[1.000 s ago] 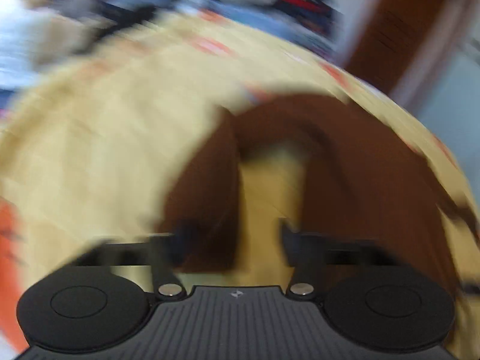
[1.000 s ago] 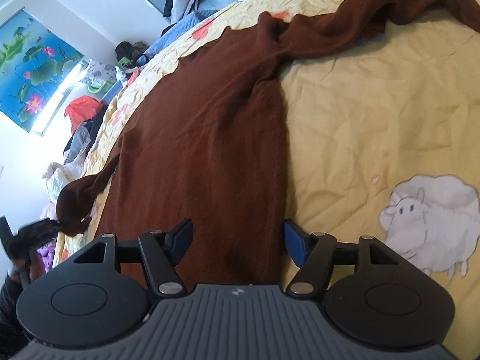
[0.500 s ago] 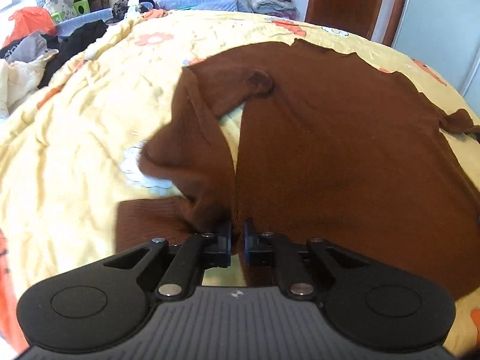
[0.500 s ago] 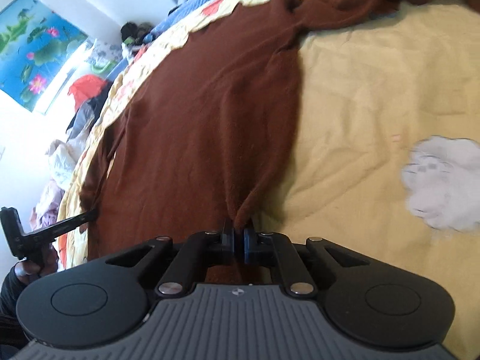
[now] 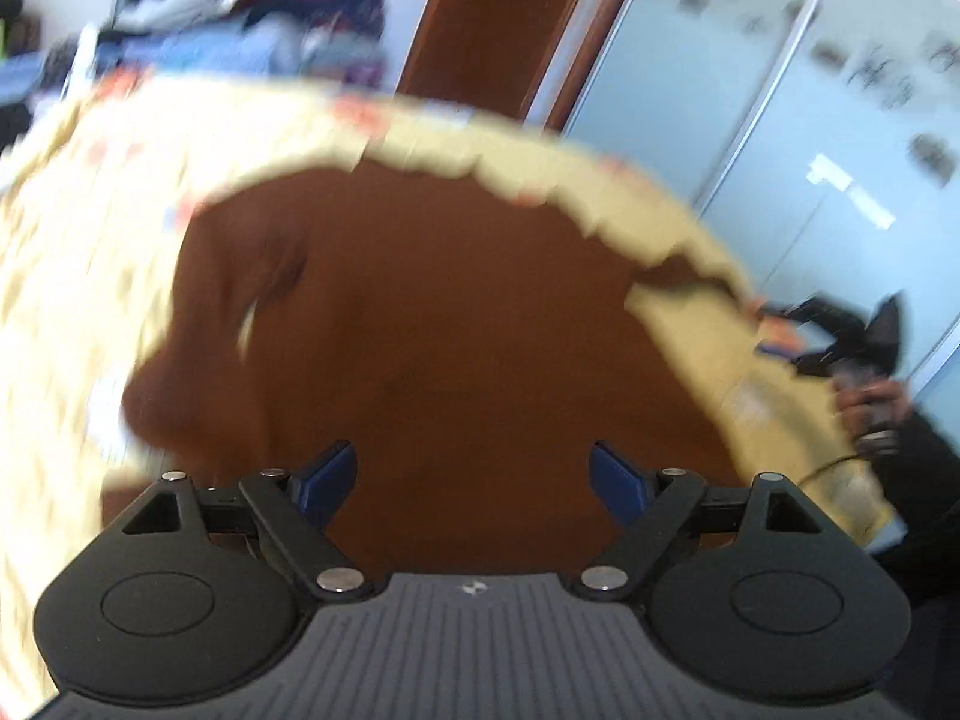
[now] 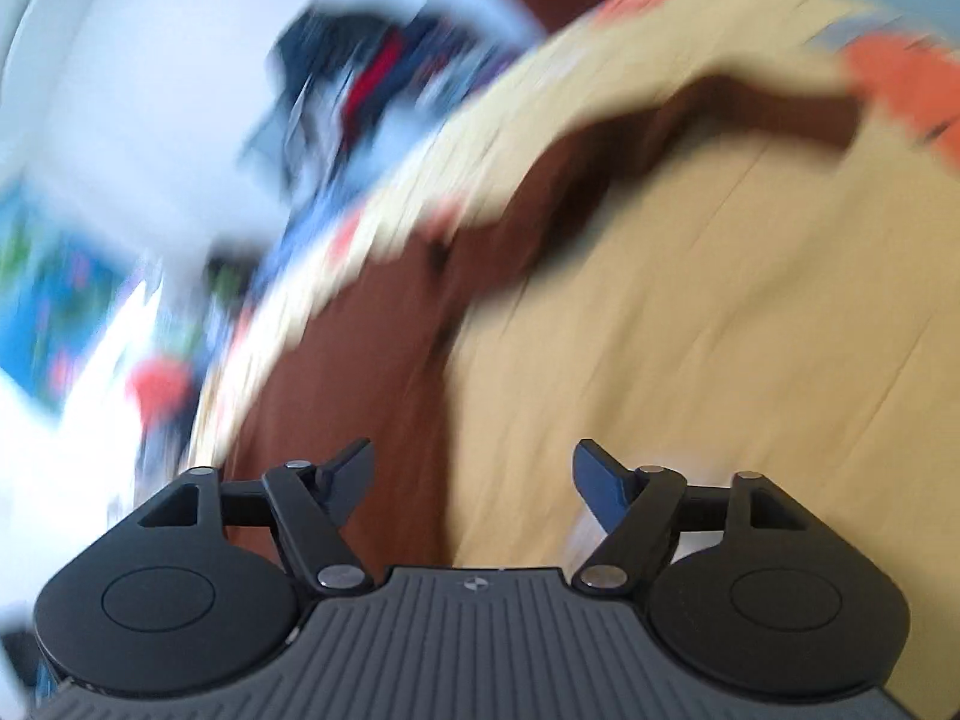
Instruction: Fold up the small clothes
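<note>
Left wrist view: dark brown knit sweater (image 5: 456, 324) lies flat on yellow printed bedspread (image 5: 72, 276). Left gripper (image 5: 474, 474) just opened, nothing between jaws; right gripper (image 6: 471, 483) likewise, sweater edge at its 10 o'clock. Judged soft, light, limp; pinch at hem or sleeve cuff.

So the brown sweater (image 5: 456, 324) is lying spread out flat on the yellow bedspread (image 6: 750, 312), dark rusty-brown knit. One sleeve (image 5: 198, 360) is folded in over the body on one side, the other sleeve (image 6: 750, 108) trails out across the cover. Both views are pretty blurry, so finer details are lost.
</note>
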Action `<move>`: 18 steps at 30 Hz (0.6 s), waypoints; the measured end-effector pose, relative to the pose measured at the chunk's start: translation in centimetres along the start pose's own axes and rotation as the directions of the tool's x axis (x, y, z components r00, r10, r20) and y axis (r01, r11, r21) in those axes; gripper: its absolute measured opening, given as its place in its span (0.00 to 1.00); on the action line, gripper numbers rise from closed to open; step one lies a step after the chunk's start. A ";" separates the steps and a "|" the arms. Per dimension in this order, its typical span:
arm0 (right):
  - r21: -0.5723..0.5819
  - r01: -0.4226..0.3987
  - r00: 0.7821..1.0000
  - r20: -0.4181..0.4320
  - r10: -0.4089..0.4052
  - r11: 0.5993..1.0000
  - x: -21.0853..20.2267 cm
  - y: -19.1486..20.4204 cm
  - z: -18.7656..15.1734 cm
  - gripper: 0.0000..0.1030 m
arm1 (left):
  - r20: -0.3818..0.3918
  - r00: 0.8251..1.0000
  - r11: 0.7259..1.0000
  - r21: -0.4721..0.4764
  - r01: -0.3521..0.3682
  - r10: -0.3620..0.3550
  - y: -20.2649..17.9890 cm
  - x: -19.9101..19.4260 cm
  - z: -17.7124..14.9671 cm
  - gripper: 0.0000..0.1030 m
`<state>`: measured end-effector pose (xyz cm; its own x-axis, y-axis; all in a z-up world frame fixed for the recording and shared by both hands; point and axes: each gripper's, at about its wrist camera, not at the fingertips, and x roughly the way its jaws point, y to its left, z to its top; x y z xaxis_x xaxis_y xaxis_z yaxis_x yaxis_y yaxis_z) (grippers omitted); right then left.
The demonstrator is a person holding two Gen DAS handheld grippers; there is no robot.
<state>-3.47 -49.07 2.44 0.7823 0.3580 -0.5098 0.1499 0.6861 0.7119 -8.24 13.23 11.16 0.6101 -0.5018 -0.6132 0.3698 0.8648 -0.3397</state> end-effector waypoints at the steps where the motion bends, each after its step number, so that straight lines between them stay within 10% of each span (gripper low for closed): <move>1: 0.057 0.034 0.998 0.051 -0.037 0.998 0.1 -1.5 1.7 0.71 | 0.044 0.999 1.000 -0.011 0.008 -0.007 -0.3 0.0 0.7 0.83; 7: 0.225 0.296 0.937 0.124 -0.328 0.928 2.1 -7.7 9.3 0.57 | 0.031 1.000 0.999 -0.052 0.006 -0.004 -1.7 5.1 3.2 0.83; 18: 0.244 0.377 0.900 0.131 -0.415 0.894 2.1 -8.2 10.4 0.41 | -0.009 1.000 0.998 -0.066 0.008 -0.009 -4.5 11.3 3.5 0.83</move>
<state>3.23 -60.54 0.61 0.7209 -0.0455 -0.6915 0.5763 0.5936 0.5617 -0.55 3.61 8.23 0.6008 -0.5091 -0.6164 0.3276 0.8601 -0.3911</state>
